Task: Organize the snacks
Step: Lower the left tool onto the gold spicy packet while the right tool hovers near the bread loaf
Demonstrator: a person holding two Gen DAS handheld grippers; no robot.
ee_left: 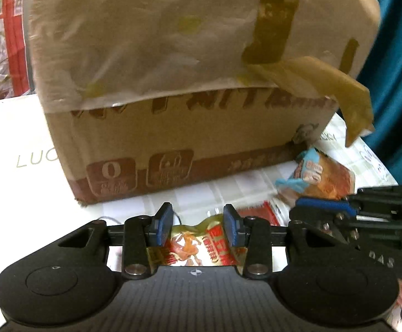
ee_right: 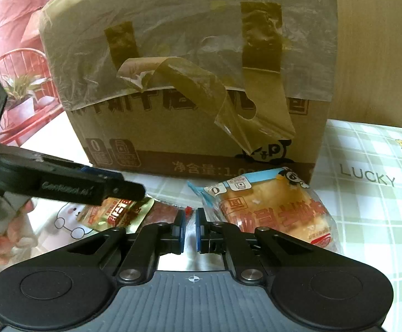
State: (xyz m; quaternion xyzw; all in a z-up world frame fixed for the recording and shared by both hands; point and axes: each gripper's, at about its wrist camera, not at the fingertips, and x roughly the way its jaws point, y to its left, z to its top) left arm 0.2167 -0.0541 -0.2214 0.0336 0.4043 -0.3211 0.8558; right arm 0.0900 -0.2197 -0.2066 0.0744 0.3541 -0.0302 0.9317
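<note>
Task looks barely started: three snacks lie loose on the worktop [ee_right: 367,193] in front of the cardboard box [ee_right: 187,127], none visibly put away. Box interior is not visible, so what is already inside cannot be told.

The left tool [ee_left: 198,225] sits over the gold snack pouch [ee_left: 198,249], jaws partly spread with the pouch top between the pads; contact on the pouch looks likely, not certain. The right tool [ee_right: 190,228] has its jaws pressed together on the clear edge of the red-wrapped snack [ee_right: 162,214]. The bread pack [ee_right: 270,207] lies untouched just right of it, touching the box's bottom edge.

Room: tight. Both tools are close side by side, snacks crowd the strip between box wall and the tools. A loose tape strip [ee_right: 201,94] hangs down the box front. Open plaid cloth remains toward the worktop's right edge; the left side past the box corner is also free.
</note>
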